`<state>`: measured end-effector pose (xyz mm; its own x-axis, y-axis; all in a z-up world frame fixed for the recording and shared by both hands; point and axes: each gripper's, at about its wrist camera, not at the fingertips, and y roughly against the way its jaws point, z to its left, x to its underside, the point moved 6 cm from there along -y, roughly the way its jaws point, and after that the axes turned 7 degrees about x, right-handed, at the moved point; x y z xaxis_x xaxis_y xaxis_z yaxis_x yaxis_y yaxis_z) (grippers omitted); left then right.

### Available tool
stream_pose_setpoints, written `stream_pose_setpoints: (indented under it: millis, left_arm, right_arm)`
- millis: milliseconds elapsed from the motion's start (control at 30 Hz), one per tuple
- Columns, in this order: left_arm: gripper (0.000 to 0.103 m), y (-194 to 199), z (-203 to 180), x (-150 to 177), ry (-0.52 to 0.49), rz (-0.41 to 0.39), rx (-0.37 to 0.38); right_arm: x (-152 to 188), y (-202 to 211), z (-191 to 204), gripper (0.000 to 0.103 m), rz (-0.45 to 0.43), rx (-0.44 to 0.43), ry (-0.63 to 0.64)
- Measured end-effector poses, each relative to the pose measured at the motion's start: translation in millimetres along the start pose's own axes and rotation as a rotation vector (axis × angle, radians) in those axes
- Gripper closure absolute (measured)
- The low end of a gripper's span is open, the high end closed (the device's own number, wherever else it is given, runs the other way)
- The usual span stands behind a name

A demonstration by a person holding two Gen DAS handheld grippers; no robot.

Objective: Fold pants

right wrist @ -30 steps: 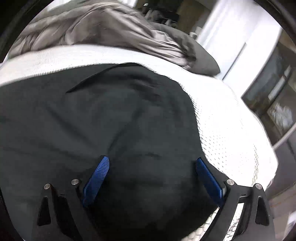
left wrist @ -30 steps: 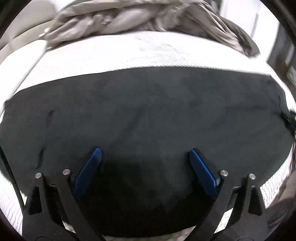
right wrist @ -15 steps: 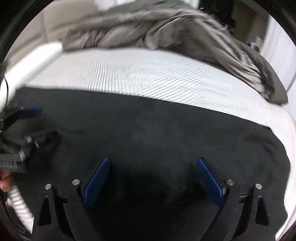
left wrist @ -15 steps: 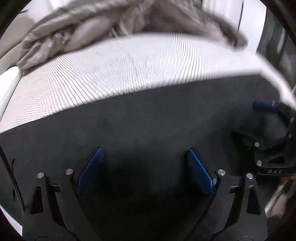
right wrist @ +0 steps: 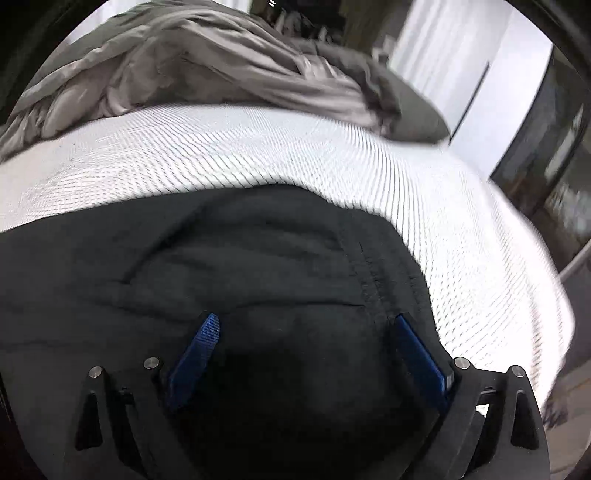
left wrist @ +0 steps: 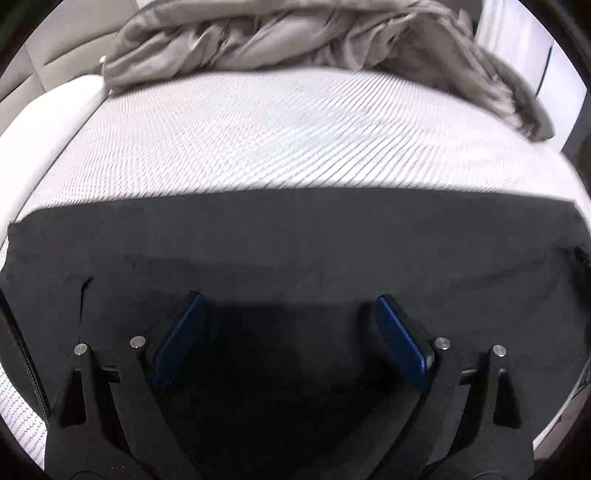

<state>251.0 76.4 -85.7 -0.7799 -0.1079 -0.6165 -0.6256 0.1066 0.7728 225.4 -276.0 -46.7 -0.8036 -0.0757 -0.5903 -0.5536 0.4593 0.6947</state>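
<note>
Currently: black pants [left wrist: 295, 251] flat on the white mattress [left wrist: 280, 133]. Left gripper [left wrist: 288, 332] and right gripper [right wrist: 306, 343] — both spread wide, empty, above the cloth. Risk: pinching one layer only, so the fold drags crooked. Room: bare mattress beyond; grey duvet [left wrist: 295, 33] heaped at the far edge.

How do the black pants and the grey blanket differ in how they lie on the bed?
The pants lie spread nearly flat across the near part of the mattress; the blanket is bunched in a crumpled heap at the far end. The pants are black and matte with few creases; the blanket is grey, slightly shiny and deeply folded. Both rest on the white mattress, and neither is gripped.
</note>
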Motion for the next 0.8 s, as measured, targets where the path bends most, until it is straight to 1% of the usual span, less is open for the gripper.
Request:
stream_pose_setpoints:
  millis: [33,67,100,133,167,233,267,300,333,367,400,433,467,500,533,567,600,633,667,733,767,800]
  left_arm:
    - [0.011,2,-11,-8,-0.006,-0.029,0.060]
    - [0.011,0,-26,-16,-0.016,-0.042,0.104]
    - [0.011,-1,-44,-22,-0.030,-0.056,0.139]
    - [0.011,-1,-52,-25,-0.039,-0.069,0.152]
    - [0.011,-6,-63,-27,-0.051,-0.073,0.157]
    - [0.011,-28,-83,-28,-0.081,-0.037,0.156]
    - [0.011,-39,-90,-23,-0.095,-0.001,0.143]
    - [0.011,-52,-94,-15,-0.113,0.057,0.111]
    - [0.011,-60,-90,-13,-0.120,0.079,0.096]
    - [0.011,-64,-85,-12,-0.121,0.081,0.095]
    - [0.011,-62,-82,-12,-0.112,0.073,0.110]
    - [0.011,-59,-80,-11,-0.105,0.072,0.113]
    - [0.011,-56,-76,-10,-0.100,0.070,0.102]
    - [0.011,-52,-68,-9,-0.090,0.065,0.077]
    - [0.011,-51,-59,-8,-0.076,0.062,0.072]
    - [0.011,-49,-55,-6,-0.061,0.061,0.094]
    - [0.011,-45,-52,-5,-0.049,0.057,0.124]
    - [0.011,-41,-51,-4,-0.045,0.051,0.125]
    - [0.011,-38,-53,-3,-0.042,0.047,0.100]
    - [0.011,-36,-50,-11,-0.036,0.031,0.066]
    - [0.011,-35,-50,-18,-0.030,0.019,0.086]
    - [0.011,-30,-58,-22,-0.025,0.004,0.129]
  right_arm:
    - [-6,5,6,0.006,-0.014,-0.023,-0.001]
    - [-11,18,18,0.006,-0.028,-0.063,-0.007]
    - [-16,28,37,0.006,-0.040,-0.115,-0.009]
    - [-23,40,68,0.006,-0.049,-0.196,0.027]
    - [-28,48,96,0.006,-0.055,-0.252,0.065]
    - [-30,58,144,0.006,-0.054,-0.357,0.146]
    - [-28,61,167,0.006,-0.047,-0.390,0.188]
    - [-21,62,178,0.007,-0.043,-0.396,0.220]
    - [-15,63,188,0.007,-0.041,-0.384,0.260]
    - [-11,57,187,0.007,-0.032,-0.350,0.287]
    - [-11,45,179,0.007,-0.026,-0.291,0.301]
    - [-10,27,155,0.007,-0.018,-0.195,0.274]
    - [-6,18,136,0.006,-0.009,-0.145,0.232]
    - [-5,2,98,0.006,0.004,-0.049,0.159]
    - [-2,-9,69,0.006,0.014,0.066,0.121]
    - [2,-14,47,0.006,0.020,0.135,0.104]
    - [8,-19,24,0.006,0.033,0.182,0.065]
    - [12,-19,15,0.006,0.045,0.141,0.012]
    - [15,-16,10,0.006,0.044,0.105,-0.025]
    - [16,-3,12,0.006,0.036,0.110,-0.021]
    - [14,8,17,0.006,0.018,0.118,-0.004]
    - [13,25,25,0.006,-0.013,0.114,0.008]
